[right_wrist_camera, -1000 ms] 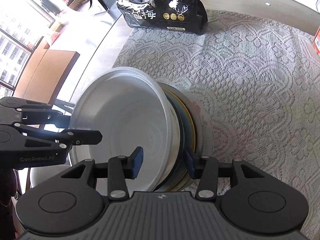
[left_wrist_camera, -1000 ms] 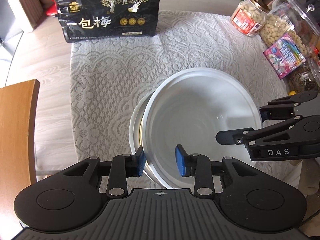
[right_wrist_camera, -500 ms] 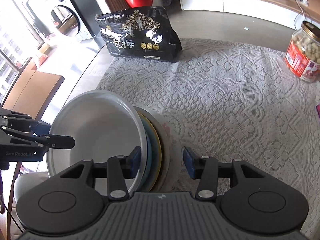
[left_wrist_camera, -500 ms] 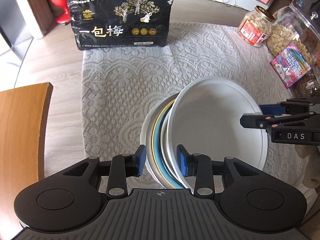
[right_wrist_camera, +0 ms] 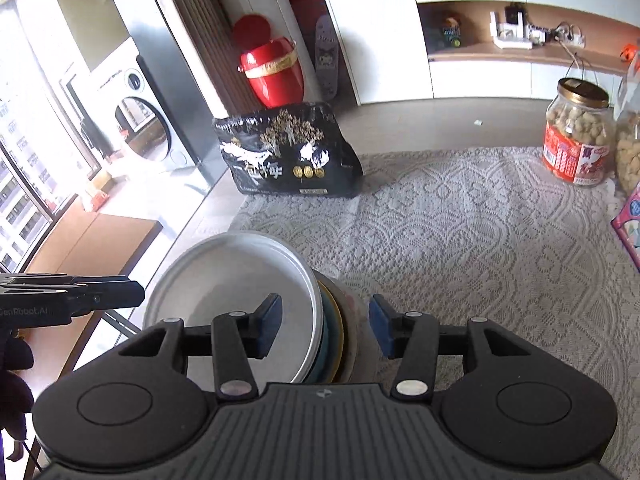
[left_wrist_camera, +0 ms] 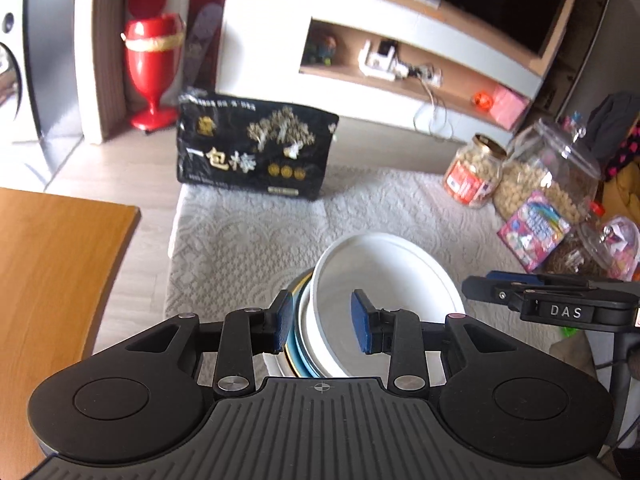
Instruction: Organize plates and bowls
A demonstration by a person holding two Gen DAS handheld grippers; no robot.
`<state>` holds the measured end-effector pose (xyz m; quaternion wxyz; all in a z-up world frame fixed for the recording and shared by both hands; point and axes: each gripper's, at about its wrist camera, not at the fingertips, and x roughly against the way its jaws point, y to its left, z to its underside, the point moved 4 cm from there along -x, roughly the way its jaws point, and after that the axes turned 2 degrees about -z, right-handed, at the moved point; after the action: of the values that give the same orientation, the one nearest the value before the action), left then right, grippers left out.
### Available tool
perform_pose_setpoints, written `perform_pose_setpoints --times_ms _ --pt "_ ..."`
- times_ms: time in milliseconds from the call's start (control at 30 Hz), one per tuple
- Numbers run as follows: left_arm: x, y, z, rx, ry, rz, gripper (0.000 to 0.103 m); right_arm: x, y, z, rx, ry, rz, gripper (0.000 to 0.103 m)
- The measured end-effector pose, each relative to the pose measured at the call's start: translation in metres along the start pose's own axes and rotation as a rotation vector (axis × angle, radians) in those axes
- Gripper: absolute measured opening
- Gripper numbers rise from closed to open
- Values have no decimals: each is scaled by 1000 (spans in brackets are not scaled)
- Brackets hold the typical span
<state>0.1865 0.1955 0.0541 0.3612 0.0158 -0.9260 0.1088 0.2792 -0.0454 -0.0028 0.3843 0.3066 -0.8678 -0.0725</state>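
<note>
A white bowl (left_wrist_camera: 384,280) nested on several plates (left_wrist_camera: 300,320) stands tipped on edge over the lace cloth (right_wrist_camera: 480,240). My left gripper (left_wrist_camera: 323,323) straddles the stack's near rim. Its jaws are closing, one pad against the plates' edge and the other inside the bowl. From the opposite side my right gripper (right_wrist_camera: 324,330) straddles the bowl (right_wrist_camera: 240,276) and plates (right_wrist_camera: 340,312). Its jaws are opening, with a gap between its left pad and the bowl's rim. Each gripper also shows in the other's view: right gripper (left_wrist_camera: 480,282), left gripper (right_wrist_camera: 132,290).
A black snack bag (left_wrist_camera: 256,156) stands at the cloth's far edge. Nut jars (left_wrist_camera: 472,176) and a colourful packet (left_wrist_camera: 532,228) crowd the right side. A wooden surface (left_wrist_camera: 52,264) lies to the left. A red bin (right_wrist_camera: 272,68) stands on the floor beyond.
Both views have swung upward, now showing the room. The stack has tipped further onto its edge and risen with the grippers. The right jaws have widened a little.
</note>
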Motion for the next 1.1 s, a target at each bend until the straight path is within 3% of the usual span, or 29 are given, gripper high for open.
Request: perform_pose_setpoints --times_ms 100,167,233,300,367,500,633,867,1100 --pt "21 -7 38 53 -109 -28 35 26 13 28 34 -101 8 53" --pt "26 -15 69 90 -118 -12 35 39 23 51 52 -140 13 57" --pt "29 -24 99 114 -113 11 32 50 30 76 66 -149 14 58" --pt "37 -36 123 103 -116 8 21 59 36 96 76 -133 22 58" --pt "51 -50 138 82 -140 -16 20 68 38 110 72 -115 36 58" --pt "83 -72 148 70 -220 -62 19 84 41 122 72 -95 68 58" --pt "96 -85 147 26 -239 -103 18 101 58 126 130 -105 78 58" --pt "105 -94 154 15 -202 -173 17 117 69 126 169 -107 80 58" --pt "95 -91 160 27 -120 -155 17 109 69 130 165 -56 59 59"
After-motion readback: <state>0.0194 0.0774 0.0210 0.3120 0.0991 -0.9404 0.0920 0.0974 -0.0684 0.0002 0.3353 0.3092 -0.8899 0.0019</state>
